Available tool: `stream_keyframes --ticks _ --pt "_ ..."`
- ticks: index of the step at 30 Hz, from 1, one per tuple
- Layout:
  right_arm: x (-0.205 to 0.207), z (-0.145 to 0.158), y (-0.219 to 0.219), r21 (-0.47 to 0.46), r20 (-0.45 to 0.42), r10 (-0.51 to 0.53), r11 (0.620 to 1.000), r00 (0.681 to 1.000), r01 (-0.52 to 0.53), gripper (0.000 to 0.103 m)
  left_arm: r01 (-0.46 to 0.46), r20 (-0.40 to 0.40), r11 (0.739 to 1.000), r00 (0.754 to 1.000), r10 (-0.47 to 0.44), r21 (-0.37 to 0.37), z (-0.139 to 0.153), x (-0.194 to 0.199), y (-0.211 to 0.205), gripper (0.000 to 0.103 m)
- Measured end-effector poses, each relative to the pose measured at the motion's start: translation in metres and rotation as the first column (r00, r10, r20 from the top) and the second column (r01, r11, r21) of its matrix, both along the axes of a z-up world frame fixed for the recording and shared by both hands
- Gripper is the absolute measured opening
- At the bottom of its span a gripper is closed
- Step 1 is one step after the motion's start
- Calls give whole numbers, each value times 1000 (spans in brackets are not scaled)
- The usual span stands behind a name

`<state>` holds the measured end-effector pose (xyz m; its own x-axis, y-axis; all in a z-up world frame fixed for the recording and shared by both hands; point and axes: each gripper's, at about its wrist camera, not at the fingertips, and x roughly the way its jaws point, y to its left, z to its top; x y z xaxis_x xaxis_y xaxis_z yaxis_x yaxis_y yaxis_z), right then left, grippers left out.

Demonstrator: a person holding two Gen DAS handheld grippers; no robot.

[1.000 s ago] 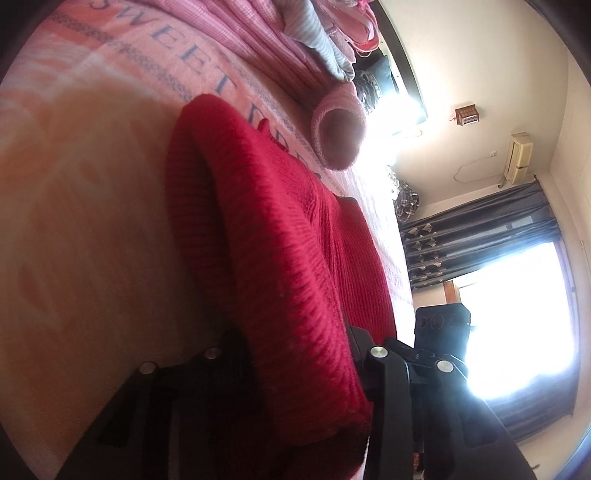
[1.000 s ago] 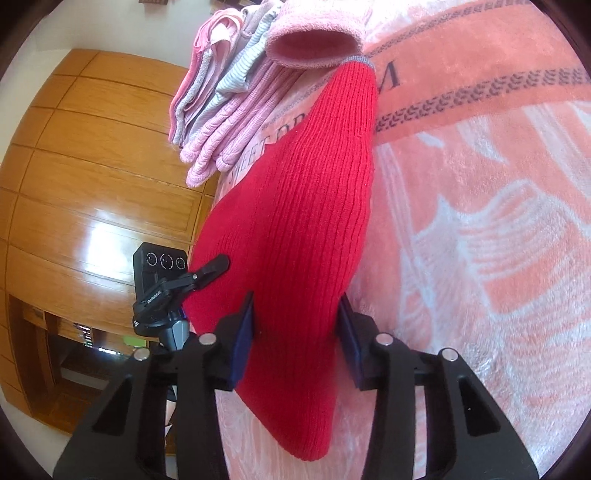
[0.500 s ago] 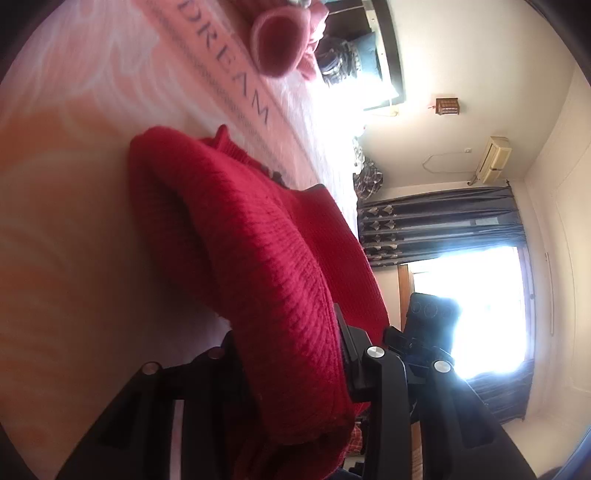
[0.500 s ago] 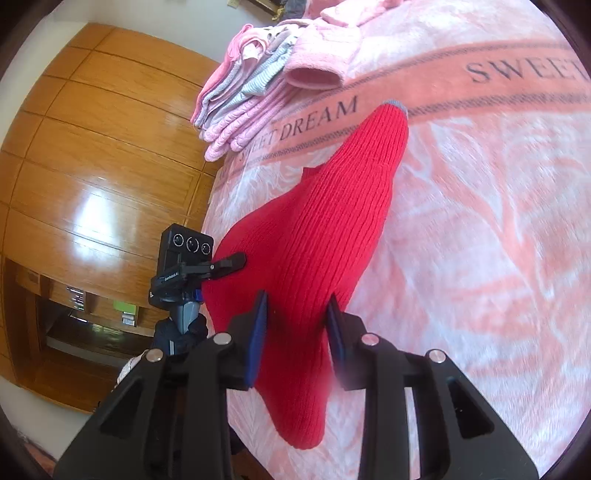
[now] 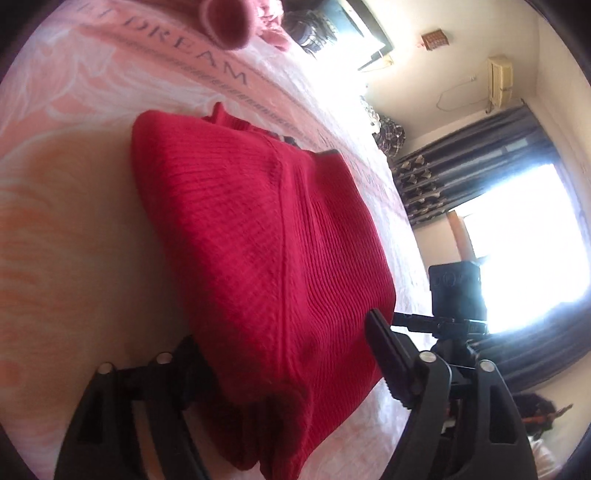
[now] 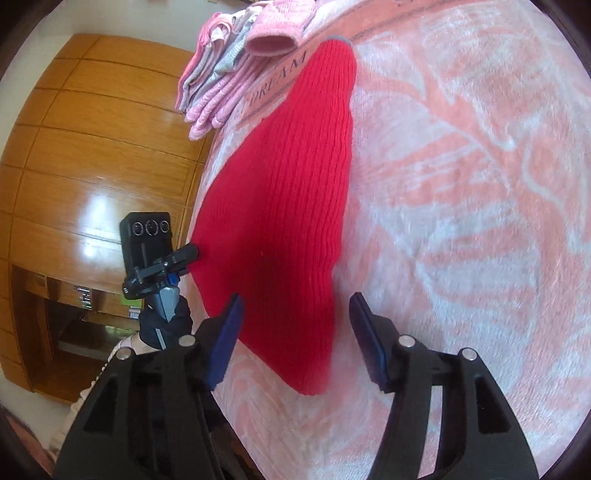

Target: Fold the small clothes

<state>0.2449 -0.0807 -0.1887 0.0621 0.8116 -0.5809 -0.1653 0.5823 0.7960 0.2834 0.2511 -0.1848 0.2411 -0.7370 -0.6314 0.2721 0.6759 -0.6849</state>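
A red knit garment [image 5: 258, 221] lies folded on the pink blanket [image 5: 74, 221], its near end between the fingers of my left gripper [image 5: 284, 350], which stands open around it. In the right wrist view the same red garment [image 6: 288, 184] stretches away as a long narrow fold, ending in a grey-edged cuff near the blanket's lettered stripe. My right gripper [image 6: 295, 325] is open, its blue pads [image 6: 225, 336] apart on either side of the garment's near corner. The cloth rests on the blanket [image 6: 461, 221].
A stack of folded pink and grey clothes [image 6: 221, 74] sits at the far end of the bed; a pink rolled cuff [image 5: 225, 18] belongs to it. A small camera on a tripod [image 6: 147, 240] stands beside the bed, also seen as a camera [image 5: 456, 288]. Wooden wardrobe [image 6: 74, 147] behind.
Both grippers have opened and let go of the red garment, which now lies flat on the blanket. Both have drawn back a little from the far pile.
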Motion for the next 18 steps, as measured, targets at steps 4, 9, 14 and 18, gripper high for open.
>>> stream_keyframes --ticks 4,9,14,18 --pt "-5 -13 12 0 -20 20 1000 1000 -20 42 -1 42 997 999 -2 73 -3 -13 -9 80" --pt "-13 4 18 24 18 43 999 999 -43 14 -24 38 997 999 21 68 1 -14 -8 76" --pt "-13 11 32 -82 45 59 995 997 -55 13 -12 67 991 998 3 136 -9 -25 -5 71" --pt "-10 -13 41 -118 8 52 992 999 -51 13 -10 82 990 997 -2 140 -14 -27 -4 69"
